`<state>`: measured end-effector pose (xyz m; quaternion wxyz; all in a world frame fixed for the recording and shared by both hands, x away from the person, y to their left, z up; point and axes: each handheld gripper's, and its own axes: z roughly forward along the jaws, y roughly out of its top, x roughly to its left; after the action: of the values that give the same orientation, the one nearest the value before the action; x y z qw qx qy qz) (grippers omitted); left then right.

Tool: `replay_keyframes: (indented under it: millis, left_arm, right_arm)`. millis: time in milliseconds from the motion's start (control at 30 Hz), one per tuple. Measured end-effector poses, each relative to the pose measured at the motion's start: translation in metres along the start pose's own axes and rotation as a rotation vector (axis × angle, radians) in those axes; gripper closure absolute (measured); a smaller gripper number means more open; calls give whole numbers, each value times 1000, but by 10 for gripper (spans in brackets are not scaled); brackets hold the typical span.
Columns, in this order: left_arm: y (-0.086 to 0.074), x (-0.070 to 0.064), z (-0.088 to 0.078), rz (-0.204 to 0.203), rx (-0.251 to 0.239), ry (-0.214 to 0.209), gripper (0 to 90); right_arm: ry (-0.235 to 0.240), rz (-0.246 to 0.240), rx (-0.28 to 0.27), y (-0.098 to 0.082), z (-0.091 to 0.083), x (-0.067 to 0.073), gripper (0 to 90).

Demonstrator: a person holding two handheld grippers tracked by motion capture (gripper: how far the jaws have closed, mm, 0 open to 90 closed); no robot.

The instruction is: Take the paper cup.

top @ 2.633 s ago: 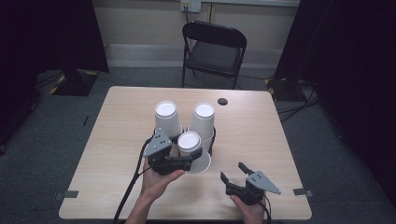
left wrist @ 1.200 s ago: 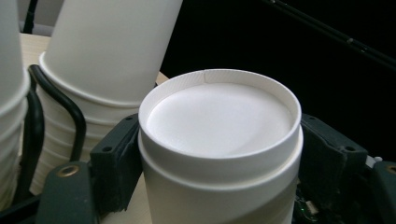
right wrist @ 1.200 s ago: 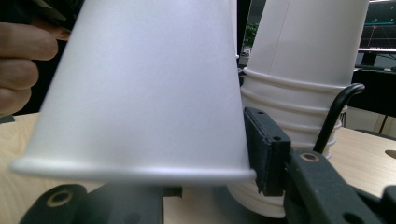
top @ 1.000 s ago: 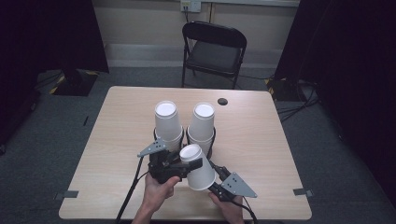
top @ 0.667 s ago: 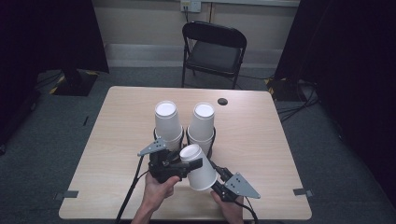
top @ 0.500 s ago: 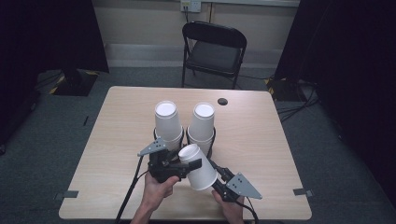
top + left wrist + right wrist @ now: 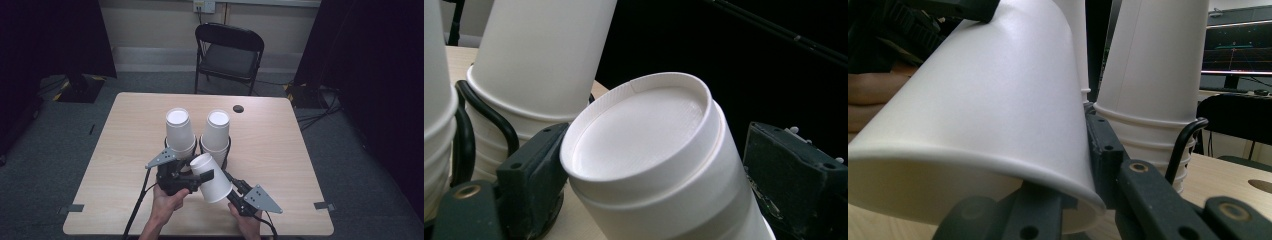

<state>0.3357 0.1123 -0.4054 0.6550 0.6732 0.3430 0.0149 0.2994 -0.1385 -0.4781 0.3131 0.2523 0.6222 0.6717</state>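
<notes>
— While the white paper cup [image 7: 211,177] is hanging tilted over the near middle of the table [image 7: 285,165], base up and to the left, wide mouth down and to the right, who is carrying it?

— I am carrying it with my right gripper [image 7: 234,186]. Its jaws are pinching narrow on the cup's rim wall, one pad inside the mouth and one outside, as the right gripper view is showing at the lip [image 7: 1083,195].

— And your left gripper [image 7: 196,175]?

— Its jaws have just been opening. The cup's base end is sitting between them, but the pads are standing clear of the wall on both sides, so I am judging that the handover is nearly done.

— How are you finishing it well?

— I am keeping the right pinch steady and light, since a paper rim is likely crushing or slipping under a hard squeeze. I am planning to draw the left jaws straight back along the cup's axis, without brushing the base and twisting the cup in the pinch.

— What is standing close by?

— Two stacks of upturned cups, the left stack [image 7: 179,131] and the right stack [image 7: 216,134], are standing just beyond in a black wire holder [image 7: 226,155]. I am minding the base end near them, because a knock could be toppling a stack.
</notes>
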Motion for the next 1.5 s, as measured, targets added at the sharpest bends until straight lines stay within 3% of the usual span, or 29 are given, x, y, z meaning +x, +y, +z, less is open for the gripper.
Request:
replay_keyframes:
  millis: [200,300,367,500,533,567,600,700,833,933,1000,1067,1133,1200,1233,1333,1500]
  left_arm:
    - [0,1,-3,12,0,2,112]
    - [-1,1,-7,33,-6,23,86]
    - [-1,4,-11,39,-21,25,103]
    - [-1,6,-14,58,-21,40,144]
    - [-3,6,-16,99,-19,62,143]
    - [-3,6,-16,99,-19,62,147]
    - [-4,6,-19,125,-14,82,152]
    - [-6,7,-21,151,-12,87,151]
    - [-9,9,-28,215,-14,77,152]
    - [-11,11,-31,221,-18,81,152]
    - [-13,12,-33,237,-12,124,155]
    - [-16,13,-36,281,5,184,158]
    - [-19,16,-38,297,2,208,172]
    - [-21,16,-40,299,-8,214,174]
    - [-22,17,-41,304,-6,222,174]
    - [-24,18,-43,347,7,260,177]
    - [-26,17,-44,378,30,272,193]
  right_arm:
    - [0,-1,2,3,2,1,842]
    - [0,5,4,4,2,0,857]
    - [-24,7,10,5,2,-2,860]
    - [-20,-2,27,6,1,-4,860]
    - [-19,-8,50,7,2,-4,860]
    - [-19,-8,50,7,2,-4,860]
    - [-22,-4,69,7,2,-4,860]
    - [-24,3,100,7,2,-5,860]
    - [-24,7,133,8,1,-6,860]
    - [-34,5,166,9,1,-7,859]
    - [-35,11,186,10,0,-8,859]
    - [-24,14,208,11,0,-8,859]
    - [-16,20,232,12,0,-9,858]
    - [-8,22,242,13,0,-9,858]
    - [-9,26,272,14,0,-9,858]
    - [-1,30,311,18,1,-11,857]
    - [32,41,356,23,2,-13,856]
